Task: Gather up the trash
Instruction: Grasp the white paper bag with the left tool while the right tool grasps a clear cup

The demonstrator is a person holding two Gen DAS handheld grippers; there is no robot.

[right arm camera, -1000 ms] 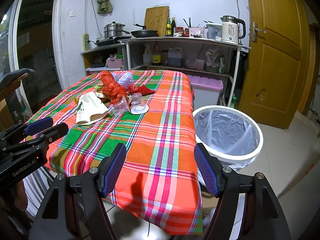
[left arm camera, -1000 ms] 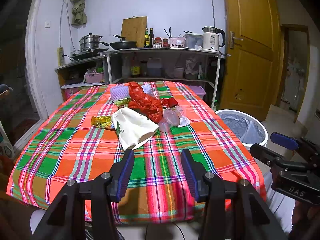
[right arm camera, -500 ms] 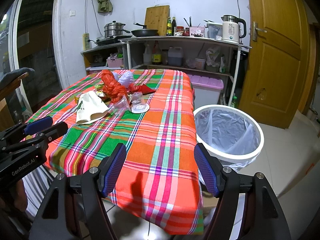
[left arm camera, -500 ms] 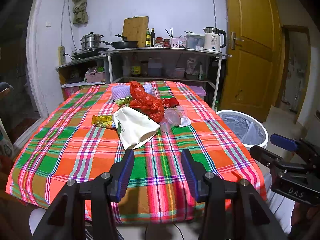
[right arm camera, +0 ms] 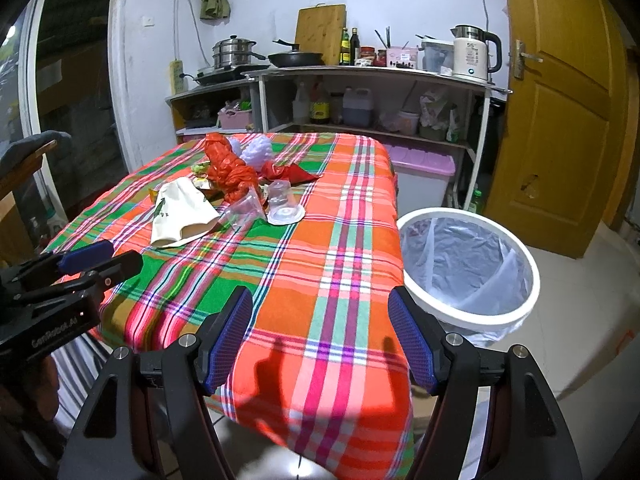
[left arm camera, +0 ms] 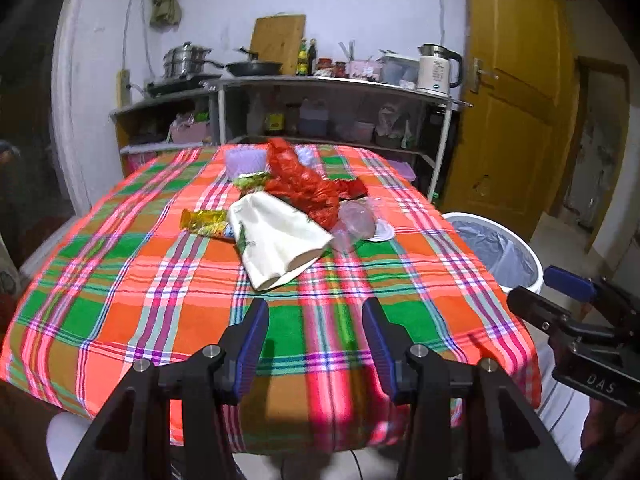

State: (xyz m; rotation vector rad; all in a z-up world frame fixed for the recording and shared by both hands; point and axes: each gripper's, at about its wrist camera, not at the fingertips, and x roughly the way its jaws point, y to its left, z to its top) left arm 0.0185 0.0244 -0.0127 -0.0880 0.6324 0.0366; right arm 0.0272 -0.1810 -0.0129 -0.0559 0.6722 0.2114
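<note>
A heap of trash lies mid-table on the plaid cloth: a cream paper bag (left arm camera: 276,236), a red plastic bag (left arm camera: 308,184), a clear plastic cup (left arm camera: 354,220) with a lid, a yellow wrapper (left arm camera: 202,220) and purple foam (left arm camera: 245,160). The same cream paper bag (right arm camera: 180,212) and red plastic bag (right arm camera: 228,168) show in the right wrist view. My left gripper (left arm camera: 316,332) is open and empty over the table's near edge. My right gripper (right arm camera: 320,328) is open and empty over the table's near right corner. A white bin (right arm camera: 468,256) with a clear liner stands on the floor right of the table.
The plaid table (left arm camera: 120,288) fills the foreground. Behind it stand kitchen shelves (right arm camera: 360,76) with pots, bottles and a kettle (right arm camera: 472,56). A yellow door (right arm camera: 560,100) is at the right. A purple-lidded box (right arm camera: 424,164) sits under the shelves.
Both grippers have crept slightly forward and up toward the table; the trash heap appears a little nearer. Both stay open.
</note>
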